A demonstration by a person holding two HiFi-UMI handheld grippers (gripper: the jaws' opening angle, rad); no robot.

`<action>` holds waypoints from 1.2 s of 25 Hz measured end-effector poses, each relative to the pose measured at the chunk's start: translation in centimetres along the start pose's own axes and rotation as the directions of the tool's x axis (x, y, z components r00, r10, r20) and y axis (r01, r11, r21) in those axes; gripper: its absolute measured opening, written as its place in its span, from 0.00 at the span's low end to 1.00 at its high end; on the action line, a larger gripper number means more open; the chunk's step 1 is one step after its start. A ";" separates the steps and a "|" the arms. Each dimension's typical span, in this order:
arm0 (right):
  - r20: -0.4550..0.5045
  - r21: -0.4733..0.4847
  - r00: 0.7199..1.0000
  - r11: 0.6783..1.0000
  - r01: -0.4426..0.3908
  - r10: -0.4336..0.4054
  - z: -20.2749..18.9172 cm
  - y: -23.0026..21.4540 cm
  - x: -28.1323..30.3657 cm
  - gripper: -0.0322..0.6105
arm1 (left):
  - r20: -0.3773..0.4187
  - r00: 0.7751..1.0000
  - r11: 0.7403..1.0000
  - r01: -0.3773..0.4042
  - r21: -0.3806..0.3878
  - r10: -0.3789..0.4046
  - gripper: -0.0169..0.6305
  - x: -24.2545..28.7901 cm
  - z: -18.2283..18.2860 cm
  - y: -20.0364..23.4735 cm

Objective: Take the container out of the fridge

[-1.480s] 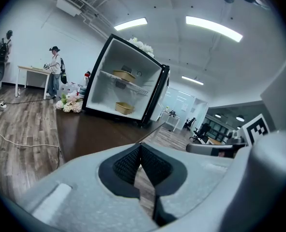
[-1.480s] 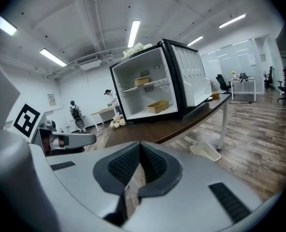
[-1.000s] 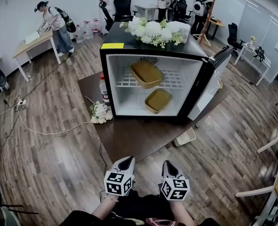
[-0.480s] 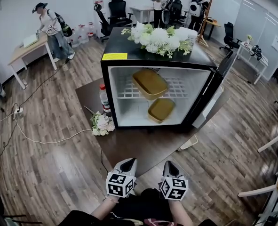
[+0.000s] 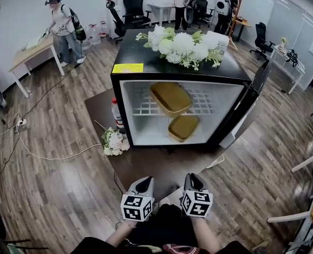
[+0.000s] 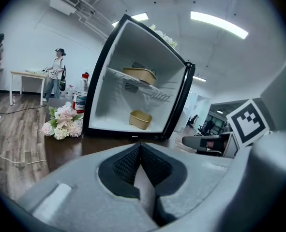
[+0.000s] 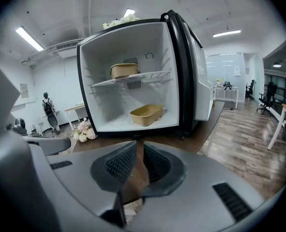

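Observation:
A small black fridge (image 5: 180, 73) stands open on a low dark table (image 5: 156, 160). A tan lidded container (image 5: 170, 98) rests on its wire shelf, and a second tan container (image 5: 184, 127) sits on the fridge floor. Both also show in the left gripper view (image 6: 139, 75) (image 6: 140, 119) and the right gripper view (image 7: 124, 70) (image 7: 146, 114). My left gripper (image 5: 142, 183) and right gripper (image 5: 191, 179) hang close to my body, well short of the fridge. The left gripper (image 6: 139, 146) is shut and empty. The right gripper (image 7: 139, 146) is opening, with a narrow gap and nothing between its pads.
The fridge door (image 5: 246, 107) swings out to the right. White flowers (image 5: 182, 44) lie on the fridge top. A bottle (image 5: 116, 112) and a small bouquet (image 5: 114, 141) sit on the table left of the fridge. People, desks and office chairs stand far behind.
The fridge has come a little nearer and lower in the head view. My right gripper has lifted slightly; the left has hardly moved.

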State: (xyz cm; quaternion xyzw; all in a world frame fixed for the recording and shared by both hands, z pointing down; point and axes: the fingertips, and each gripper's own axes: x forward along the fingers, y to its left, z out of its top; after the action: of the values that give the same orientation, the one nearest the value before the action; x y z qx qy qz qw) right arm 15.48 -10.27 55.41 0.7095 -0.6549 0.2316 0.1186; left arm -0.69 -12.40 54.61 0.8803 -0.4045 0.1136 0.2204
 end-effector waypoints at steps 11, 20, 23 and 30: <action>0.024 0.048 1.000 0.999 -0.019 0.018 4.3 -1.3 5.0 0.17 | 0.010 0.996 0.996 -0.086 -0.030 0.087 0.04 2.6 1.1 2.8; 0.026 0.063 1.000 0.998 -0.006 0.004 7.5 -2.2 9.7 0.22 | 0.014 0.996 0.995 -0.089 -0.039 0.089 0.04 4.8 2.1 3.1; 0.024 0.070 1.000 0.997 0.009 -0.010 8.4 -2.6 11.1 0.22 | 0.006 0.995 0.994 -0.099 -0.033 0.100 0.04 5.2 2.1 3.6; 0.020 0.090 0.998 0.994 0.053 -0.055 10.0 -4.0 13.8 0.22 | 0.000 0.988 0.987 -0.155 -0.049 0.155 0.04 5.4 2.3 5.6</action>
State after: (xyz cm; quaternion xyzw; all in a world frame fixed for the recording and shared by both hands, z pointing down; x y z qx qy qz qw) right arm 21.60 -26.61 53.99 0.7342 -0.6256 0.2495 0.0854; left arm -1.36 -20.34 56.27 0.8407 -0.4749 0.1190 0.2315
